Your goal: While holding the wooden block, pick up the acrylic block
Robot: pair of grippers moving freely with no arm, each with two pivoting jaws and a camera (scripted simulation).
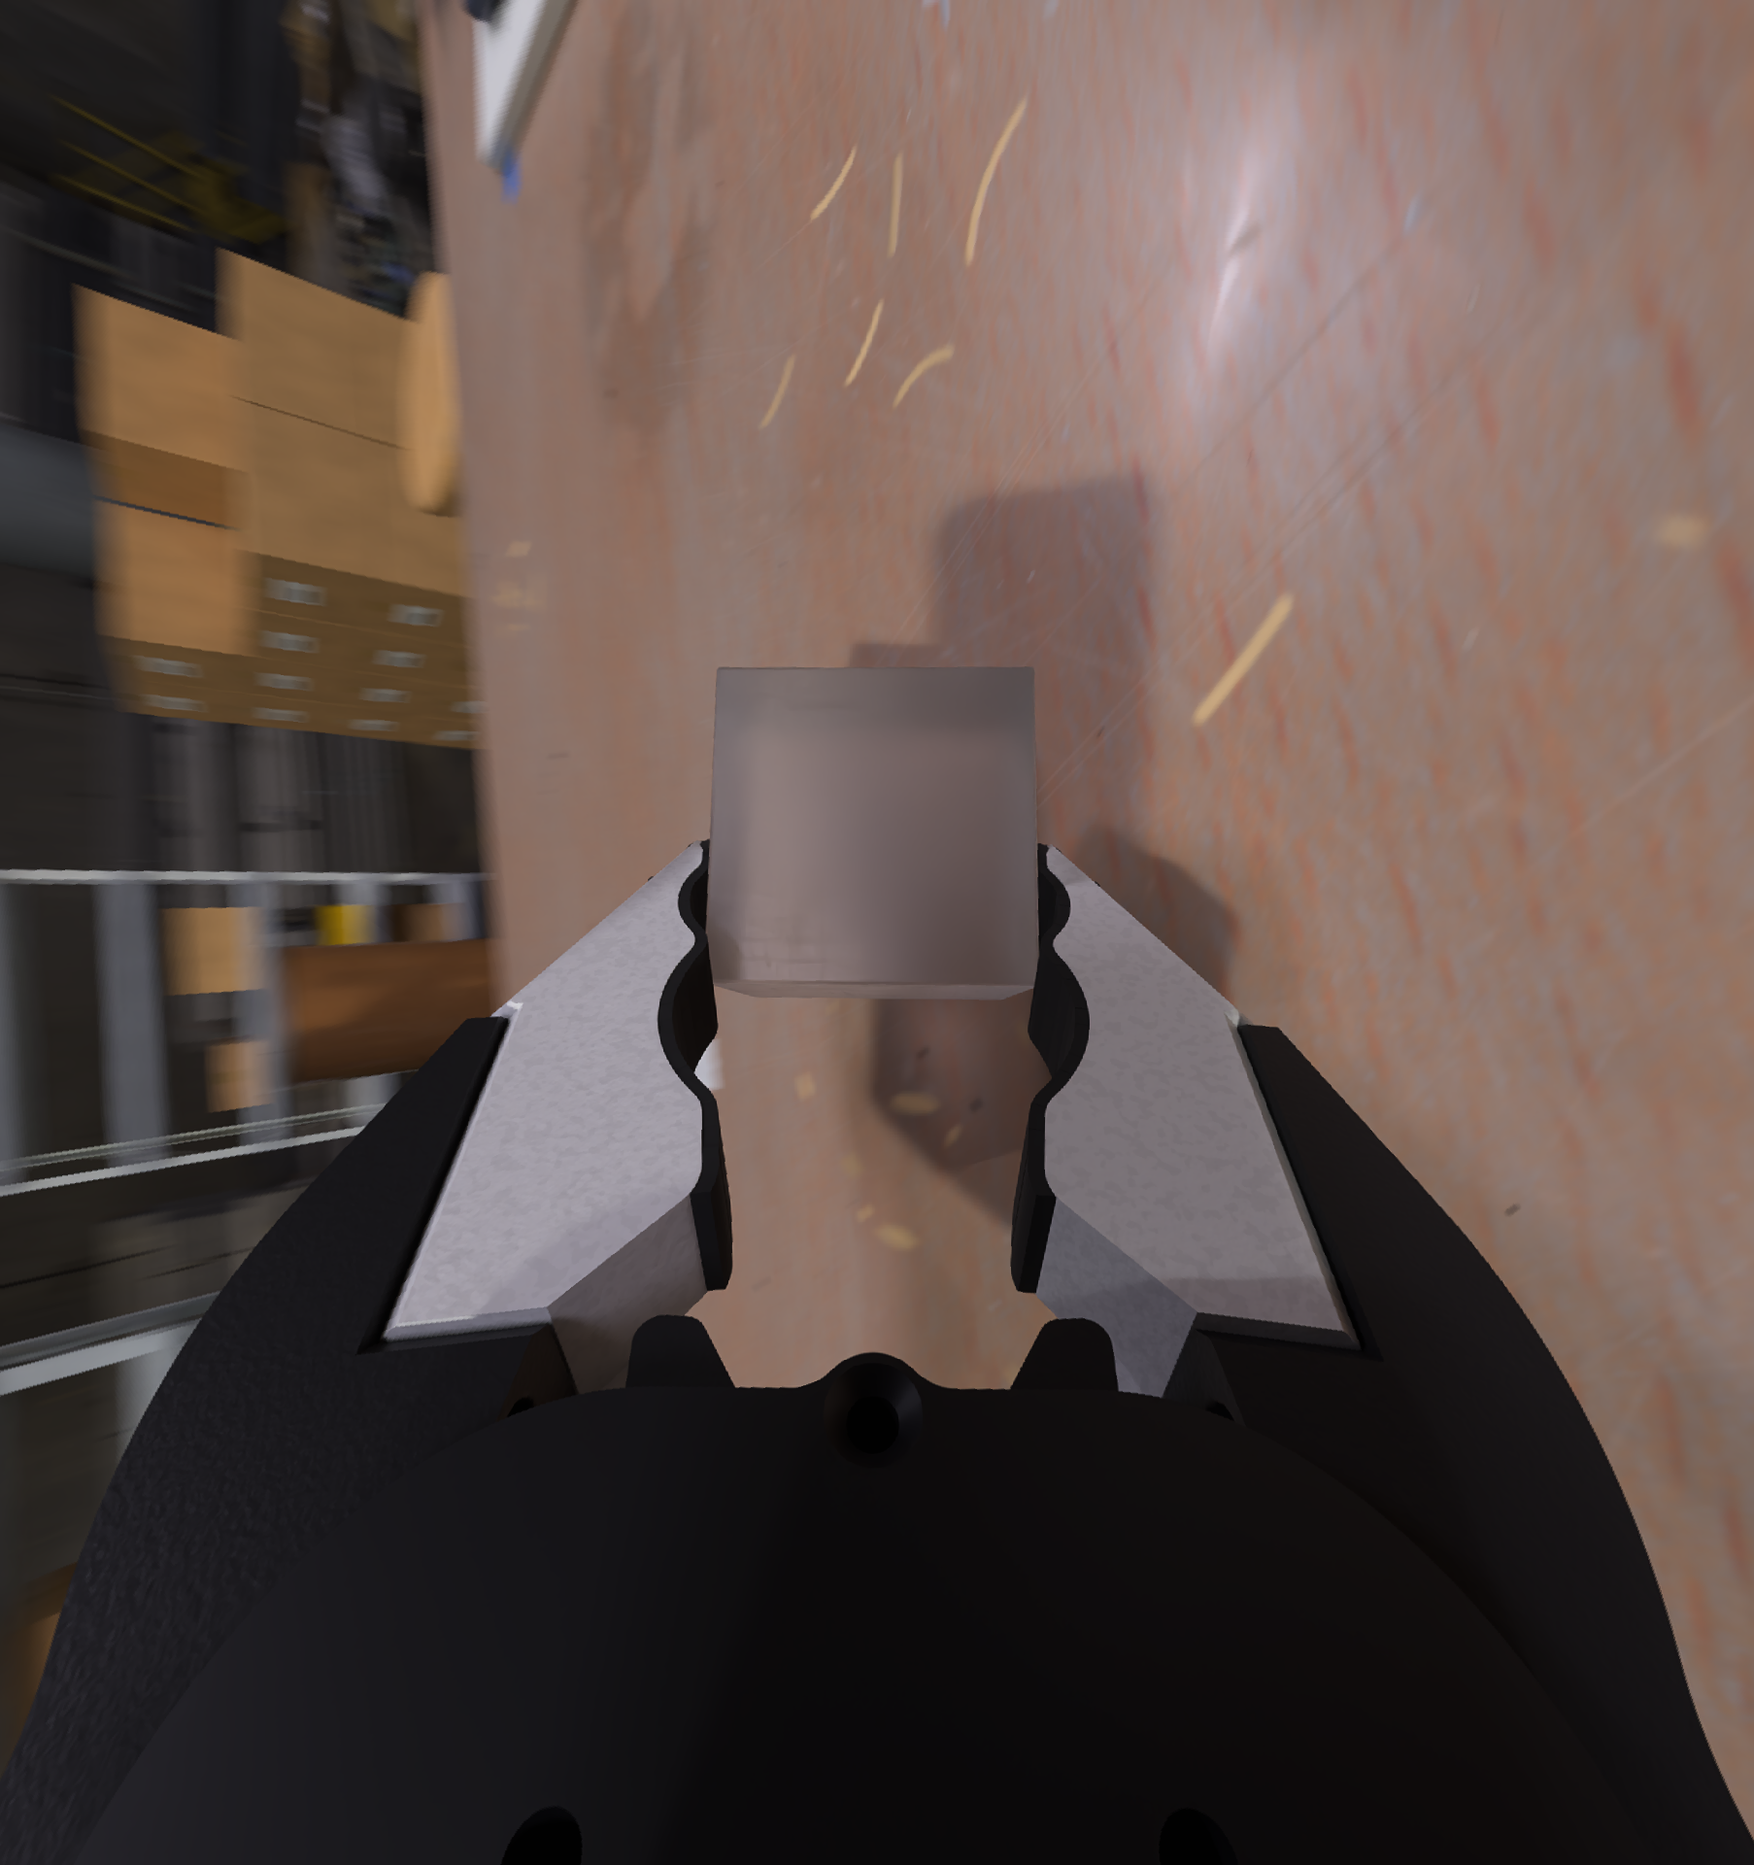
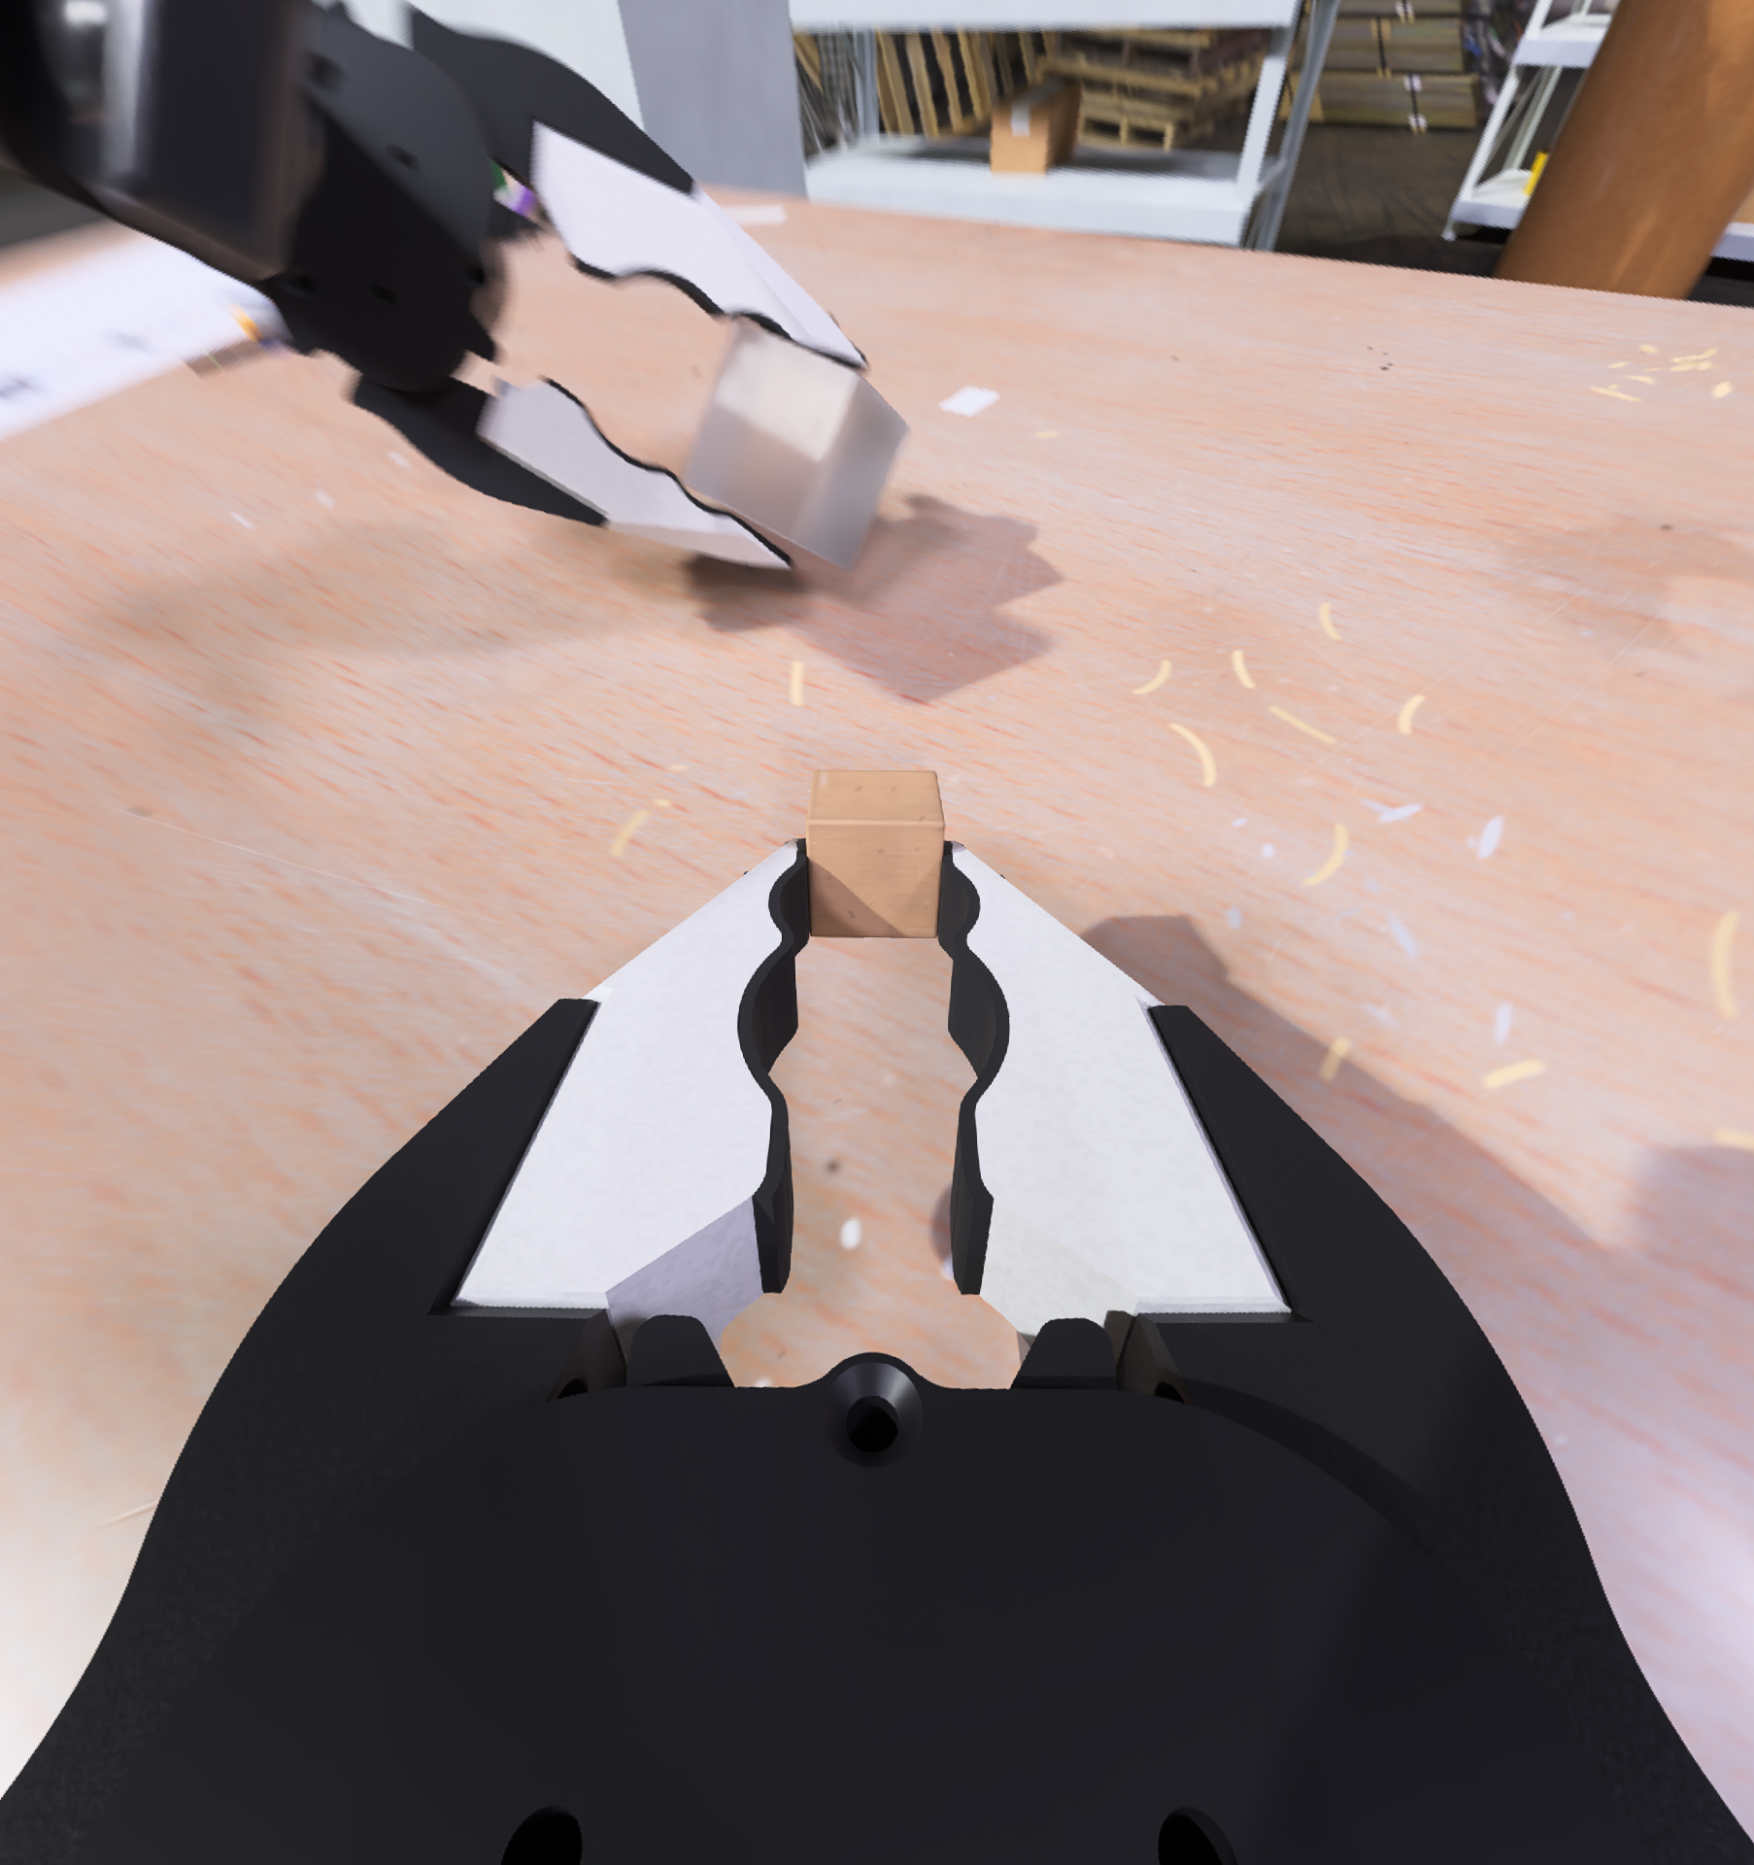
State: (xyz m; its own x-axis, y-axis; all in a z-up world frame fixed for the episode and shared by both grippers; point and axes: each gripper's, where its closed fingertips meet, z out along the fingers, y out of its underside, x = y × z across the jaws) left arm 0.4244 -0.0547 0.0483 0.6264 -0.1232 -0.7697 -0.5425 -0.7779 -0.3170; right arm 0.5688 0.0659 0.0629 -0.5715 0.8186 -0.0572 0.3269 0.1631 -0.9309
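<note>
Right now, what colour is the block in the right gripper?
Light tan wood, held between the right gripper's fingertips: the wooden block, clearest in the right wrist view.

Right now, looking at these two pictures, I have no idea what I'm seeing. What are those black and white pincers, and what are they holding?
Each is a hand-held gripper with two fingers and a camera looking along them. One picture comes from the left hand-held gripper, which pinches a cloudy acrylic block at its fingertips. The other comes from the right hand-held gripper, which pinches a small wooden block; the left one shows farther off there. Both blocks seem lifted above the wooden table, where pale shavings lie scattered.
</note>
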